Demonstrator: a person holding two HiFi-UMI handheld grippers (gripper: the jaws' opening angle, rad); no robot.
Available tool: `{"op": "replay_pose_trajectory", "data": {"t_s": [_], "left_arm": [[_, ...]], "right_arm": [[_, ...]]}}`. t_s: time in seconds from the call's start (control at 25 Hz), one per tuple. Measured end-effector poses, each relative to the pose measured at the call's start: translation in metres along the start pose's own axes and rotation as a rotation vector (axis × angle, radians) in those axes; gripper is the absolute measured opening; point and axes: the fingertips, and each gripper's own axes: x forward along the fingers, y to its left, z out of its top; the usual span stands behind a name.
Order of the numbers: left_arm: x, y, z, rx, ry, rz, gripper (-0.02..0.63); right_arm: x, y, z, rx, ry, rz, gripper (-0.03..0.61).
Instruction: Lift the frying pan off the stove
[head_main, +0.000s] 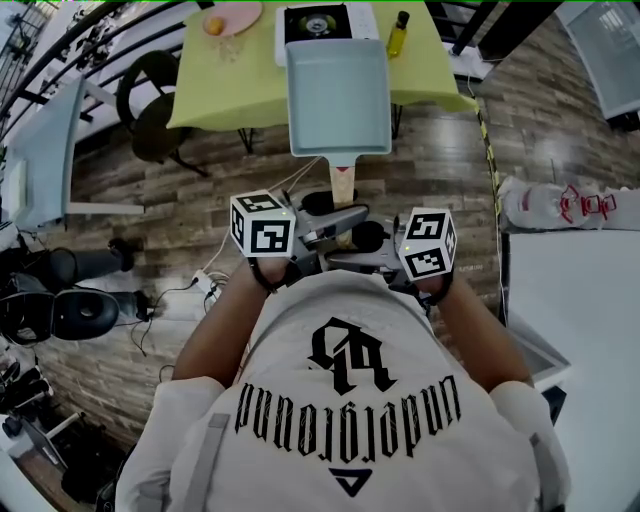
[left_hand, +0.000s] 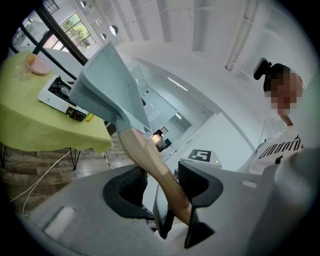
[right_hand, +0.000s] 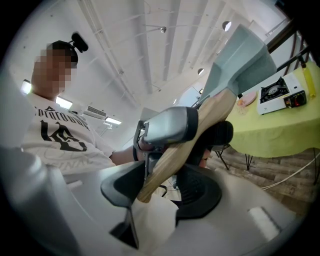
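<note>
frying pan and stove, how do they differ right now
The frying pan is grey-blue and rectangular with a wooden handle; the stove is white with a black burner top. The frying pan is held up in the air, its handle clamped by the left gripper and the right gripper; the stove sits on the yellow-green table. Shared: both look empty, nothing in the pan, nothing on the burner.

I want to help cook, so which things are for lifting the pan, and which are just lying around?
For the job: frying pan, its wooden handle, stove, left hand-held gripper, right hand-held gripper.

Just lying about: pink plate, yellow bottle, black chair.
</note>
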Motion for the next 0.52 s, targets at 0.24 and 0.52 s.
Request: {"op": "replay_pose_trajectory", "data": {"t_s": [0.24,0.52], "left_arm": [[-0.003,0.003,-0.001,-0.005,0.007,-0.012,0.209],[-0.004,0.005,0.008,-0.008,0.012,-0.016,0.21]], "right_arm": [[0.005,-0.002,-0.001,0.005,0.001,-0.009,0.199],[0.006,-0.006,0.009,0.007,-0.002,-0.011,0.199]]}}
